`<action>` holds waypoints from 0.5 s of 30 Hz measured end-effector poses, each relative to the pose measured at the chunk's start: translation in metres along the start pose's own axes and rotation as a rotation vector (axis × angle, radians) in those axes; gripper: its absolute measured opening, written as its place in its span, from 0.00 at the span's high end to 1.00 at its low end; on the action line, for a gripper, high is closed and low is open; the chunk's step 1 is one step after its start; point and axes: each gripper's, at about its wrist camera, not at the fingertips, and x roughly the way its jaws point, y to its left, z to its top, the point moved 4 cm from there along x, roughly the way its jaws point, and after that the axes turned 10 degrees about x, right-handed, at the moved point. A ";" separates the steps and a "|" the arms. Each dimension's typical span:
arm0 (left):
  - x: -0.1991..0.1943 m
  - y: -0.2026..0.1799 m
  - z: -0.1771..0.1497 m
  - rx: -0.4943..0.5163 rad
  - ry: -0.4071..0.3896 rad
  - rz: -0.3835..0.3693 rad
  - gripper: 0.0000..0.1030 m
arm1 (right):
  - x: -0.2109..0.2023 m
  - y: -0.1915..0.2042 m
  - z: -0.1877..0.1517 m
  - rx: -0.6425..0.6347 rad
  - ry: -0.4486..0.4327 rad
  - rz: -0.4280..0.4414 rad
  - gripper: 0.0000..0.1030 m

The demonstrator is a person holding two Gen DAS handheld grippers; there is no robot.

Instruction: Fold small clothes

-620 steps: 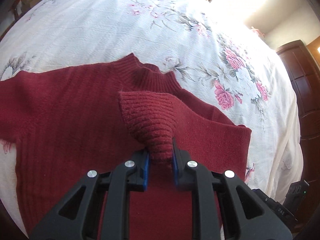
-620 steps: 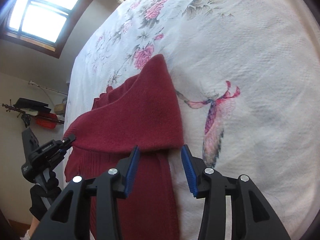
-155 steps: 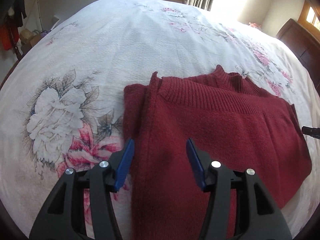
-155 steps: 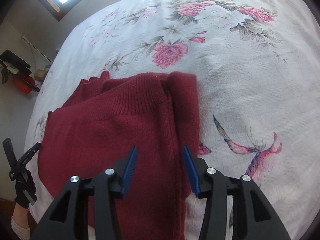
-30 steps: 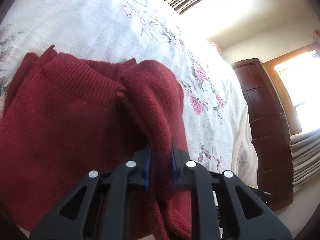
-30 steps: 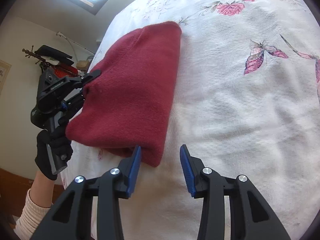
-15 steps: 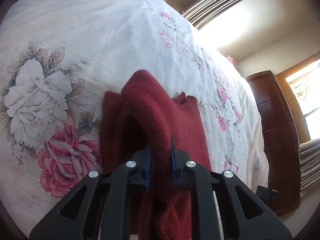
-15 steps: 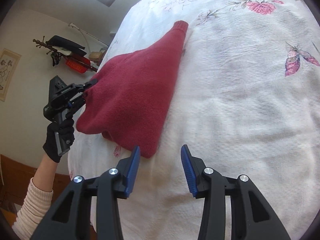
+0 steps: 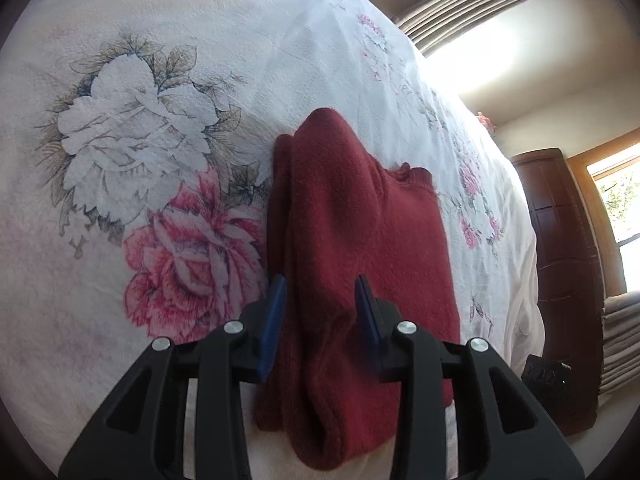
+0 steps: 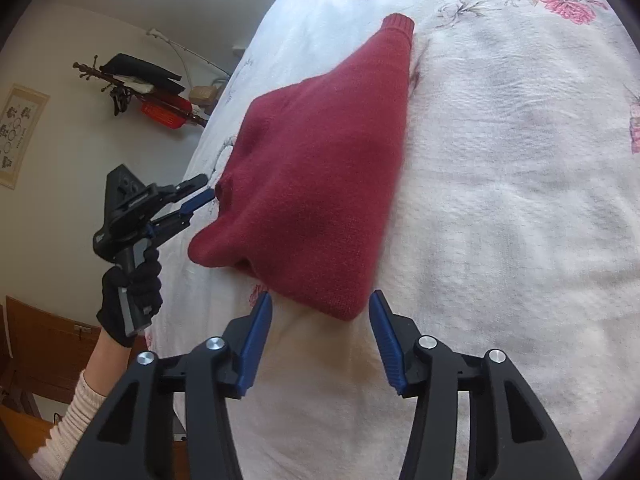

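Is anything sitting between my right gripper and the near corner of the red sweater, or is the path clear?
Nothing visible blocks it. The right gripper is open, and the red sweater has its near corner right at the gap between the fingers, over bare floral bedspread. The left gripper is off at the sweater's far side.

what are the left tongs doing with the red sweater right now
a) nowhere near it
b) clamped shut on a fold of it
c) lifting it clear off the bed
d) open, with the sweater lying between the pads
d: in the left wrist view the left tongs stand open with the red sweater lying on the bedspread between the blue pads.
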 end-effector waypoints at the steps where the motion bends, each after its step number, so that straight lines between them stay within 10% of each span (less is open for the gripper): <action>1: -0.008 -0.004 -0.009 0.017 -0.001 -0.001 0.56 | 0.001 0.001 0.001 0.010 -0.001 0.011 0.44; 9: 0.014 -0.017 -0.058 0.049 0.132 0.028 0.49 | 0.029 -0.007 0.012 0.148 0.029 0.039 0.38; 12: 0.027 -0.015 -0.062 0.044 0.163 0.055 0.85 | 0.037 -0.011 0.015 0.181 0.053 0.033 0.55; 15: 0.012 -0.010 -0.058 0.001 0.102 0.008 0.92 | 0.029 -0.010 0.015 0.168 0.046 0.049 0.78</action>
